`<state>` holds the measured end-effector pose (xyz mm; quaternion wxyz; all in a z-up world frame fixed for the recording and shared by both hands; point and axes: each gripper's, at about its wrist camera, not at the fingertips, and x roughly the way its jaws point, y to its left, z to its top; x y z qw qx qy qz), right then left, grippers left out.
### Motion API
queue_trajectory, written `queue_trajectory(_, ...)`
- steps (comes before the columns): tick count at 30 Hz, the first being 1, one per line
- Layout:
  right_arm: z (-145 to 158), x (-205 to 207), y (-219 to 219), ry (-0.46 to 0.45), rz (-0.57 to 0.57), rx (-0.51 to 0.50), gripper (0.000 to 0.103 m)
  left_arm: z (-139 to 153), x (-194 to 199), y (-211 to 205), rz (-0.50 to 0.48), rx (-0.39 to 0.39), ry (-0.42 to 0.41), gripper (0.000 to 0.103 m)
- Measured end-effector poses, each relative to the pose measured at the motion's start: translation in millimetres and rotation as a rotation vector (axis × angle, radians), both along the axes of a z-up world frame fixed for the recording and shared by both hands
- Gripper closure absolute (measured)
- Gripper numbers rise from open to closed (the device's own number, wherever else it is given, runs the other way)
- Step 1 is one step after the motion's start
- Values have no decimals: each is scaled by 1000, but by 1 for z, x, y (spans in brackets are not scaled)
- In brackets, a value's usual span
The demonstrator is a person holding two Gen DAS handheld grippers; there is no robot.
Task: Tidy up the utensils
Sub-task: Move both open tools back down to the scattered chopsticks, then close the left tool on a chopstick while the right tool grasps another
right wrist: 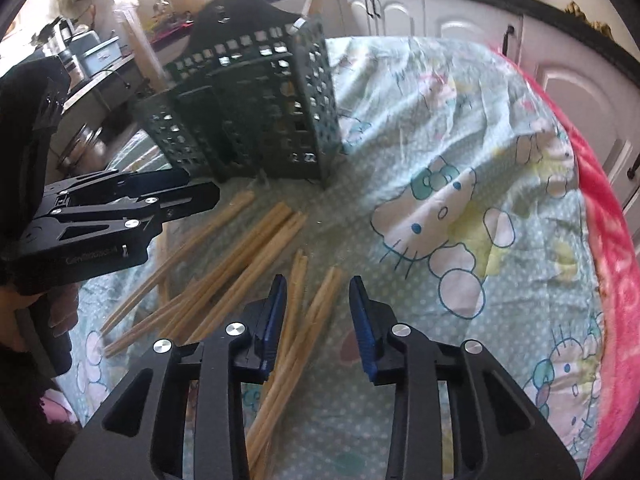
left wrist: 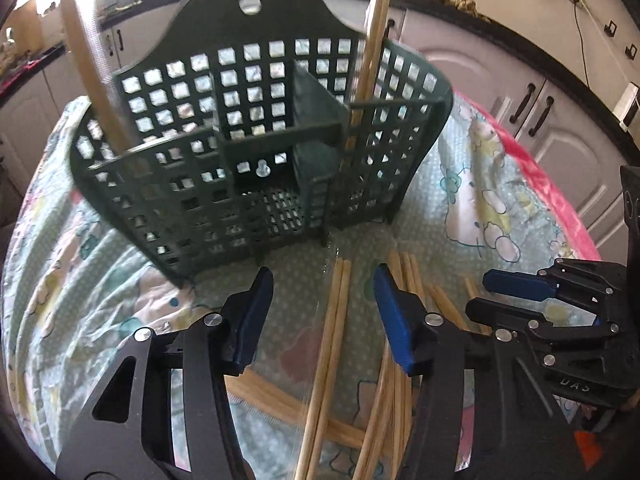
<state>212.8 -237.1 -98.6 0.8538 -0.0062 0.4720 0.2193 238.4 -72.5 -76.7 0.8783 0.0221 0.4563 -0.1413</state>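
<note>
While chopsticks (left wrist: 332, 320) are lying loose on the patterned cloth (left wrist: 460, 184) just in front of the green basket (left wrist: 256, 128) | two more are standing upright inside it | left gripper (left wrist: 324, 316) jaws are sitting apart astride a pair, no contact | right gripper (right wrist: 318, 316) jaws are sitting apart astride another bundle (right wrist: 304, 320), no contact.

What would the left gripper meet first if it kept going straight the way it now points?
Most likely the pair of chopsticks lying between the left gripper fingers on the cloth; depth is unclear.
</note>
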Motion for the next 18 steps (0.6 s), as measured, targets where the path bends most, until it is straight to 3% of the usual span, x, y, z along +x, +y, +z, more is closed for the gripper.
queue_trajectory(8,-11,17,-2,71,-27,26,76,-16,20,-9,-6,21,58,66)
queue_trajectory(15,-13,27,-3,99,-54,25,87,-29,26,-24,-14,57,84,72)
queue_trajectory(18,-12,28,-7,106,-63,41,93,-29,29,-26,-5,58,90,82)
